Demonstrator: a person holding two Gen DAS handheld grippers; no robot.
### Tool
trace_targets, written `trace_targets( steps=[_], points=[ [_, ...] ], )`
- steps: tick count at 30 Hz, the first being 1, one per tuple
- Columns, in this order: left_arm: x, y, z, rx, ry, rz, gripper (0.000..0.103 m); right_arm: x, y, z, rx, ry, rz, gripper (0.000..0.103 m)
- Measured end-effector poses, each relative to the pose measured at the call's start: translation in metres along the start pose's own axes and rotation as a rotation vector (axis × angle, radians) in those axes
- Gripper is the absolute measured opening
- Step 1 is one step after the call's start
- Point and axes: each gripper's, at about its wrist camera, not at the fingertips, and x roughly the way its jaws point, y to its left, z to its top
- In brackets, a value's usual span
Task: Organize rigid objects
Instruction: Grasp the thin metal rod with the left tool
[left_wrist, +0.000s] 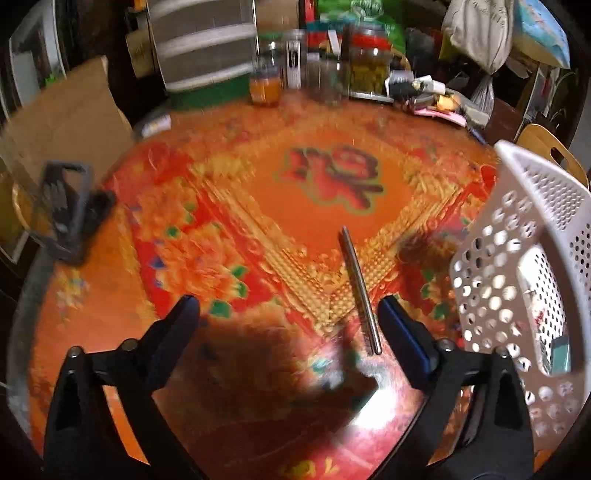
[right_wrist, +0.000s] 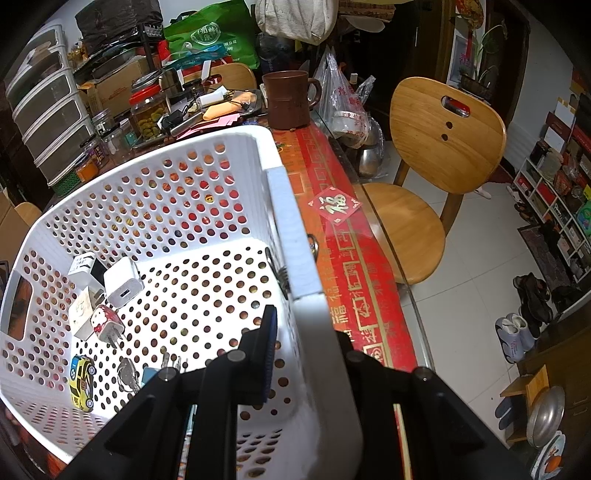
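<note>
**A:** Steel is what sits in front of your left gripper (left_wrist: 288, 314): a slim metal rod (left_wrist: 360, 291) lying flat on the red and orange floral tablecloth (left_wrist: 258, 206). Your jaws are spread wide with nothing between the pads. The rod's near end lies just inside the right-hand finger (left_wrist: 402, 332), apart from it as far as the blurred view shows.

**B:** And the basket?

**A:** The white perforated basket (left_wrist: 524, 258) stands to the right of the rod in the left wrist view, tilted, with its rim raised toward you. Your right gripper (right_wrist: 306, 343) is pinching its near wall: one blue-padded finger (right_wrist: 267, 354) is inside the basket, the other is outside behind the white rim (right_wrist: 291, 221), and the wall is pressed between them.

**B:** What is already in it?

**A:** On the basket floor, in the right wrist view, you have a white USB charger (right_wrist: 122, 282), a red and white cartoon plug adapter (right_wrist: 107, 325), two more small white boxes or adapters beside them, a yellow toy car (right_wrist: 82, 382) and a bunch of keys (right_wrist: 127, 373). They are gathered toward the left corner nearest you.

**B:** Anything else on the table?

**A:** A dark phone stand (left_wrist: 70, 210) sits at the left edge in the left wrist view, well apart from the rod. Jars (left_wrist: 369, 62) and clutter line the far side, and a brown mug (right_wrist: 290, 98) stands beyond the basket. A wooden chair (right_wrist: 443, 140) is beside the table.
</note>
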Motion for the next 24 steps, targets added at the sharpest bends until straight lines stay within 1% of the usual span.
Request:
trace_targets(
  steps=[3,6,8,10,11,13,14,15,16,19,21,22,24],
  points=[
    [0.018,-0.010,0.001,0.000,0.005,-0.002,0.091,0.000,-0.001,0.000,-0.005,0.003,-0.006,0.019],
    [0.032,-0.028,0.002,0.038,0.021,0.021,0.091,-0.001,-0.001,0.001,-0.008,0.004,-0.009,0.019],
    [0.041,-0.038,0.003,0.058,0.033,0.041,0.087,-0.001,-0.001,0.001,-0.010,0.004,-0.014,0.019],
    [0.046,-0.040,0.003,0.050,0.030,0.034,0.086,-0.001,-0.001,0.001,-0.012,0.004,-0.017,0.019],
    [0.043,-0.042,0.005,0.046,0.027,0.036,0.084,-0.001,-0.001,0.001,-0.013,0.003,-0.019,0.019],
    [0.041,-0.041,0.005,0.049,0.012,0.039,0.070,-0.001,-0.001,0.002,-0.016,0.003,-0.024,0.019],
    [0.038,-0.041,0.004,0.057,-0.003,0.051,0.048,-0.001,-0.001,0.002,-0.017,0.003,-0.027,0.019],
    [0.037,-0.043,0.003,0.069,-0.013,0.071,0.017,-0.001,0.000,0.002,-0.019,0.004,-0.030,0.019],
    [0.037,-0.043,0.003,0.077,-0.010,0.074,0.004,-0.001,0.000,0.002,-0.020,0.002,-0.031,0.019],
    [0.033,-0.041,0.000,0.085,-0.021,0.071,0.005,-0.001,0.000,0.003,-0.019,0.001,-0.031,0.019],
    [0.029,-0.035,0.000,0.065,-0.024,0.054,0.005,-0.001,0.000,0.003,-0.021,0.001,-0.035,0.019],
    [0.027,-0.032,0.000,0.059,-0.032,0.057,0.005,-0.001,-0.001,0.003,-0.022,0.001,-0.036,0.019],
    [0.017,-0.025,0.000,0.047,-0.075,0.083,0.005,-0.001,-0.001,0.003,-0.023,0.000,-0.035,0.019]
  ],
)
